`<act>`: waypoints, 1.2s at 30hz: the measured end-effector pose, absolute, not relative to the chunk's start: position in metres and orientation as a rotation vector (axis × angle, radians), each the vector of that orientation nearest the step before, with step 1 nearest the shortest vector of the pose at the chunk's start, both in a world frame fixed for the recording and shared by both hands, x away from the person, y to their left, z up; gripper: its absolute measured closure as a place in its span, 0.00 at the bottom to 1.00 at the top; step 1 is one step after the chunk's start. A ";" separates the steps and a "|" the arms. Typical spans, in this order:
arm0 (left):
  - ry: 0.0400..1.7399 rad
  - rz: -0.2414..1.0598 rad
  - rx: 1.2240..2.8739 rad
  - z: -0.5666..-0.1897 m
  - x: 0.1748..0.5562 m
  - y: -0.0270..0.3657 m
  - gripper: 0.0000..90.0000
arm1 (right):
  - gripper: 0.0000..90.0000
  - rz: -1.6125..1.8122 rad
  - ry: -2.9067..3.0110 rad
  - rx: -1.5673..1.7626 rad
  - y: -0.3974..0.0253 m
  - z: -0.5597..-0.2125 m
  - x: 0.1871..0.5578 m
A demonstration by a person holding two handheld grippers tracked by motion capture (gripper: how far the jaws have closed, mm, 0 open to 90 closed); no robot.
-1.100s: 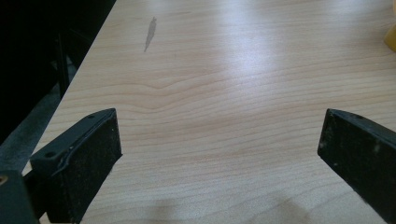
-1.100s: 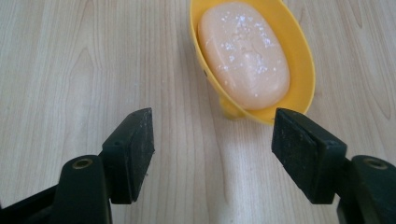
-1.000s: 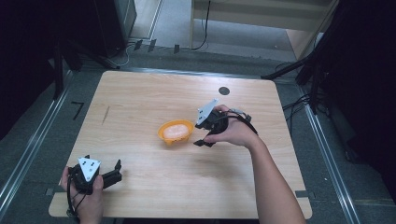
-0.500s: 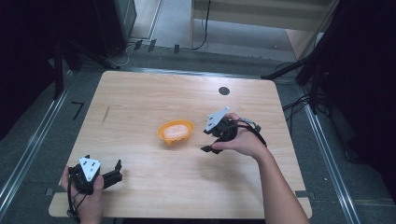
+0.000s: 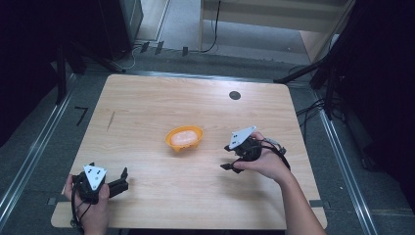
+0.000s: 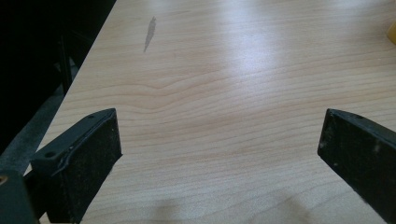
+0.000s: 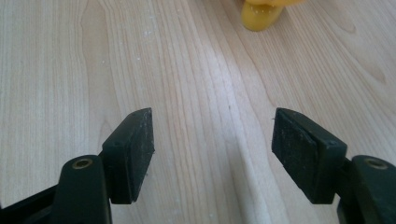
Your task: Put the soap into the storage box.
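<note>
Left gripper (image 5: 120, 182): I have it nearest me, well apart from the bowl, jaws spread wide over bare table (image 5: 147, 112).
Right gripper (image 5: 229, 159): I hold it near the bowl, on its right, jaws apart, nothing between them.
Orange bowl (image 5: 184, 138): mid-table, upright, something pale inside.
Dark round spot (image 5: 235, 95): beyond the bowl, near the far edge.
</note>
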State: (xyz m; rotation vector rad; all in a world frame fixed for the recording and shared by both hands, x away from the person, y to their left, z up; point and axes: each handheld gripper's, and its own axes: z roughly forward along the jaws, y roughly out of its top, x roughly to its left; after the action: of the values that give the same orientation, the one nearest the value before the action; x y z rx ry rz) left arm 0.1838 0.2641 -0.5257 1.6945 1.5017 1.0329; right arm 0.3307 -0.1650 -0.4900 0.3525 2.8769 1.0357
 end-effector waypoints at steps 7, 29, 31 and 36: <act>1.500 1.034 1.696 -0.526 0.184 0.264 0.00 | 0.35 1.062 2.855 0.421 -0.181 -0.501 0.319; 1.500 1.042 1.701 -0.525 0.183 0.263 0.00 | 0.34 1.129 2.741 0.651 -0.227 -0.526 0.278; 1.498 1.041 1.703 -0.525 0.183 0.263 0.00 | 0.34 1.133 2.728 0.665 -0.231 -0.529 0.274; 1.494 1.044 1.699 -0.526 0.183 0.263 0.00 | 0.34 1.150 2.698 0.701 -0.242 -0.535 0.265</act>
State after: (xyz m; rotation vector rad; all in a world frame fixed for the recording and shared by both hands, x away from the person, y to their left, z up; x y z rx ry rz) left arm 0.1832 0.2632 -0.5258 1.6991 1.4936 1.0442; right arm 0.2646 -0.2418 -0.5350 0.7011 2.6980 1.1504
